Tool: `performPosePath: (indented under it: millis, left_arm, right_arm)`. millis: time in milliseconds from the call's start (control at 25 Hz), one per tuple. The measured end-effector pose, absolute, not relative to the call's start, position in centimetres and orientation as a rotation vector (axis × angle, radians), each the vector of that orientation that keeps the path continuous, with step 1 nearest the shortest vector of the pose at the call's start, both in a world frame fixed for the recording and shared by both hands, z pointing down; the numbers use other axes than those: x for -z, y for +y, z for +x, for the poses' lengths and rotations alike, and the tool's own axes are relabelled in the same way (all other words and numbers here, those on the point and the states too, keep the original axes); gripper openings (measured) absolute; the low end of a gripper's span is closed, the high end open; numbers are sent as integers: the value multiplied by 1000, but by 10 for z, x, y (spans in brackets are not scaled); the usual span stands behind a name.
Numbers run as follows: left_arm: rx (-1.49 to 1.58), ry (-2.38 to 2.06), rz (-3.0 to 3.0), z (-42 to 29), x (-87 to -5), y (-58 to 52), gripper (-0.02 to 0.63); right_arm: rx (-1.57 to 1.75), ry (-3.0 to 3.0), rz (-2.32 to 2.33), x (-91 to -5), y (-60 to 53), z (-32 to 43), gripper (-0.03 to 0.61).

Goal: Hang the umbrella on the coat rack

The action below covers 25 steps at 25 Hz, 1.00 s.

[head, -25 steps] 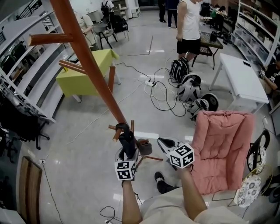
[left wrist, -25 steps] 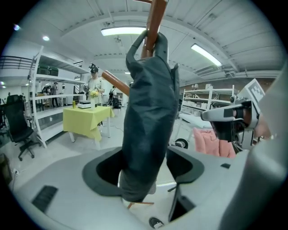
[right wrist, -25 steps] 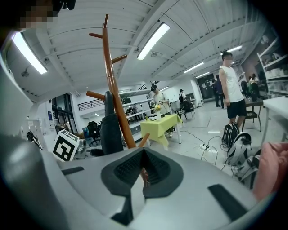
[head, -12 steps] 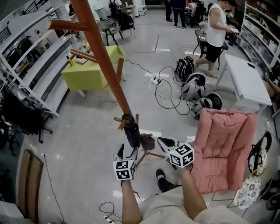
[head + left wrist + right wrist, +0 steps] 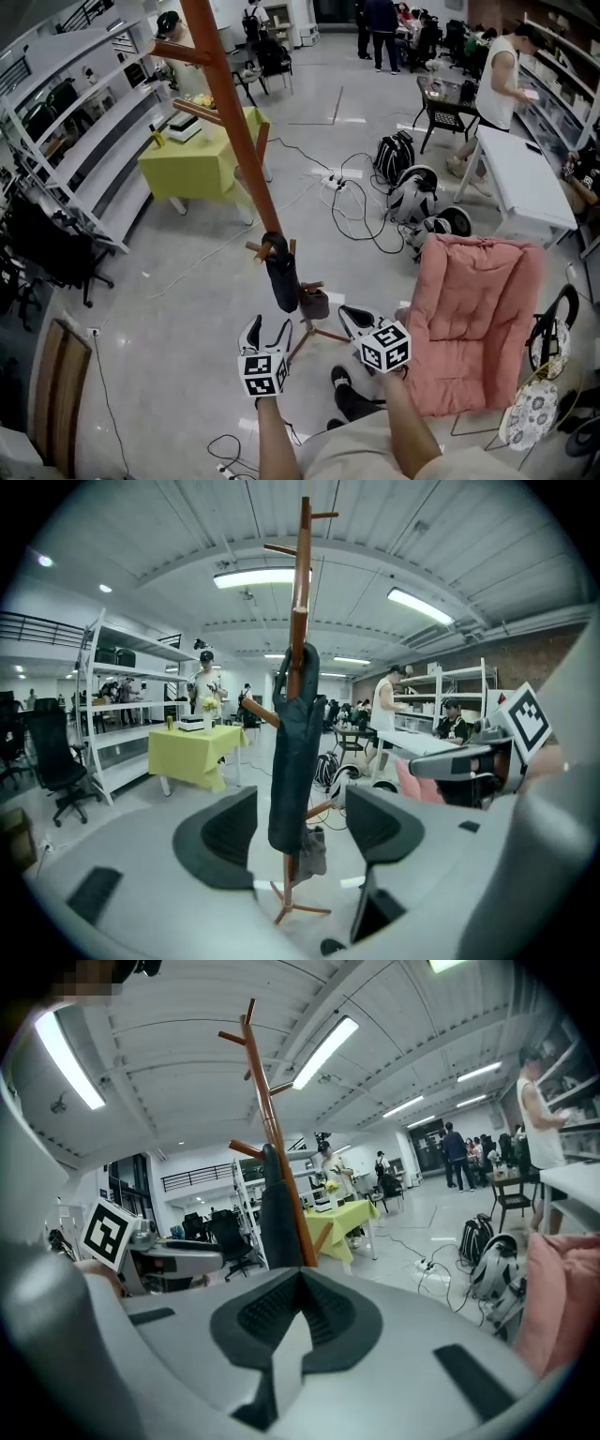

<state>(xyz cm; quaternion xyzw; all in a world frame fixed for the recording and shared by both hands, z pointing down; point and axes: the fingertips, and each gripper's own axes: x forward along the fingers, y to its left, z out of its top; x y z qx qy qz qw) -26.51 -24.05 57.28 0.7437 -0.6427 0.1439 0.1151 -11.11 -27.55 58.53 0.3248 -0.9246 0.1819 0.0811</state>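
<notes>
The brown wooden coat rack point(image 5: 234, 122) rises from tripod feet on the floor. A dark folded umbrella point(image 5: 282, 277) hangs from a low peg on it, close to the pole. My left gripper point(image 5: 267, 330) is open, below the umbrella and apart from it. In the left gripper view the umbrella point(image 5: 294, 752) hangs between and beyond the spread jaws of the left gripper point(image 5: 300, 832). My right gripper point(image 5: 351, 314) is shut on nothing, to the right of the rack's foot. In the right gripper view the right gripper point(image 5: 298, 1309) points at the umbrella point(image 5: 278, 1211) and pole point(image 5: 272, 1138).
A pink cushioned chair point(image 5: 478, 314) stands close on the right. A yellow-green table point(image 5: 192, 159) is behind the rack, shelving point(image 5: 66, 131) on the left, a white table point(image 5: 520, 178) far right. Bags point(image 5: 412, 192) and cables point(image 5: 352, 202) lie on the floor. People stand at the back.
The left gripper, up at the umbrella a second ago, has opened and drawn back down. The umbrella stays hanging on the peg. The right gripper has barely moved.
</notes>
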Motion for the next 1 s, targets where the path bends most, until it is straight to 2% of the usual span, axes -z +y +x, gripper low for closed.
performPosePath:
  millis: [640,800,1000]
  left_arm:
    - [-349,-1931,2196,-259,-559,-203,221]
    - [-356,-1964,2159,-265,-559,-201,134]
    - [-341,-1995,2144,-267,-556,-203,83]
  right_arm:
    - [-485,-2713,954,-589,-237,-109,3]
    - [-553,-2761,948,-582,-237,-114,3]
    - [-538,-2766,919,-582,-236,-120,5]
